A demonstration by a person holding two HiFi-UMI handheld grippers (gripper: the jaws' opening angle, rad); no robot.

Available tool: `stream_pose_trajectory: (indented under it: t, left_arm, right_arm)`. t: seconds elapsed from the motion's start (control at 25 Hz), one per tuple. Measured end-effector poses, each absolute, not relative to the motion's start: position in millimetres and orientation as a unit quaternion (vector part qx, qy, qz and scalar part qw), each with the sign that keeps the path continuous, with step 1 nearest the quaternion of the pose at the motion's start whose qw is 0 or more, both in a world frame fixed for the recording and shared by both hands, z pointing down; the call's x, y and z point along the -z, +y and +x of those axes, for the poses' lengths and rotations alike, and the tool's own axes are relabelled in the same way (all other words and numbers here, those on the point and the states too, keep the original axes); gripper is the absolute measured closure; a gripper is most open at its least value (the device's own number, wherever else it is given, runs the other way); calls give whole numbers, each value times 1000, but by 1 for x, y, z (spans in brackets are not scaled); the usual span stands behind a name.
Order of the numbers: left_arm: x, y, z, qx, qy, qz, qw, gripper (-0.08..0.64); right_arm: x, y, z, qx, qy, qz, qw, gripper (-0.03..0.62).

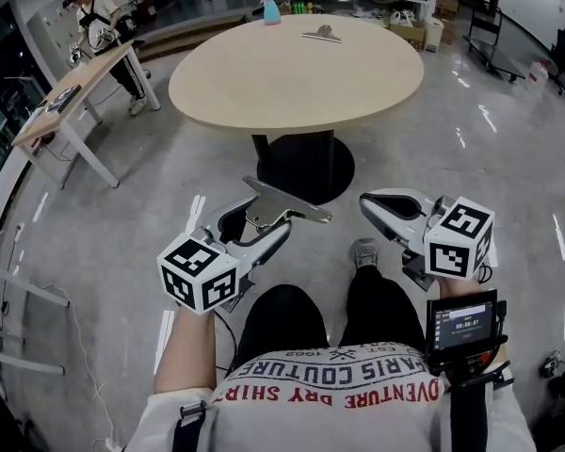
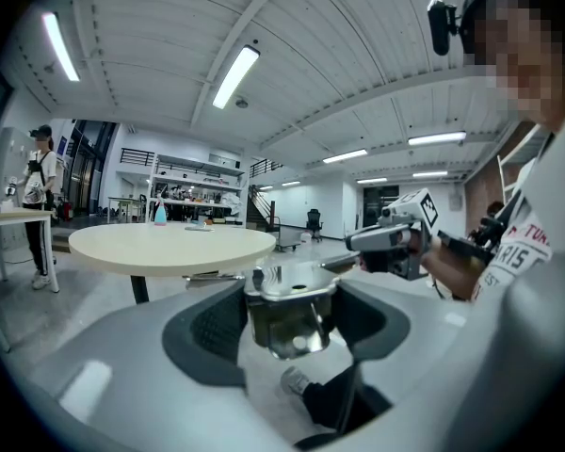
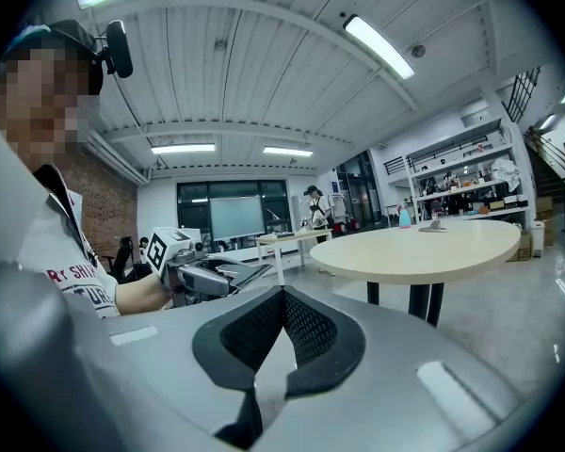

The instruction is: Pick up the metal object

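Note:
A shiny metal clip (image 1: 282, 207) with flat handles is clamped between the jaws of my left gripper (image 1: 261, 222), which I hold in the air above my lap. In the left gripper view the metal clip (image 2: 290, 301) fills the gap between both pads of the left gripper (image 2: 290, 316). My right gripper (image 1: 379, 205) hangs beside it on the right, apart from the clip. In the right gripper view the right gripper (image 3: 282, 301) has its pads together with nothing between them. A second metal clip (image 1: 321, 34) lies on the far side of the round table (image 1: 264, 88).
The round beige table stands on a black pedestal (image 1: 306, 163) just ahead of my knees. A blue bottle (image 1: 271, 11) stands at its far edge. A long desk (image 1: 71, 97) with a person (image 1: 99, 22) beside it is at the left. Shelves line the back wall.

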State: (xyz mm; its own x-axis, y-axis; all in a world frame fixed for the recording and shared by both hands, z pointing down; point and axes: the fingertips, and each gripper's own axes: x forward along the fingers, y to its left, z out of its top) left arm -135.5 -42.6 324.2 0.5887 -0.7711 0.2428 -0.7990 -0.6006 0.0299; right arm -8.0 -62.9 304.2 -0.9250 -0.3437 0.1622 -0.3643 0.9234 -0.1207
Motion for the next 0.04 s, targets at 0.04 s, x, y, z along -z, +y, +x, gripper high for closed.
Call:
stream_pose_trajectory:
  t: [0.04]
  left_arm:
    - [-325,-42,-135,-103,-442,889,68,284]
  right_arm:
    - [-305,-63,-7,-74,-978,181,68,595]
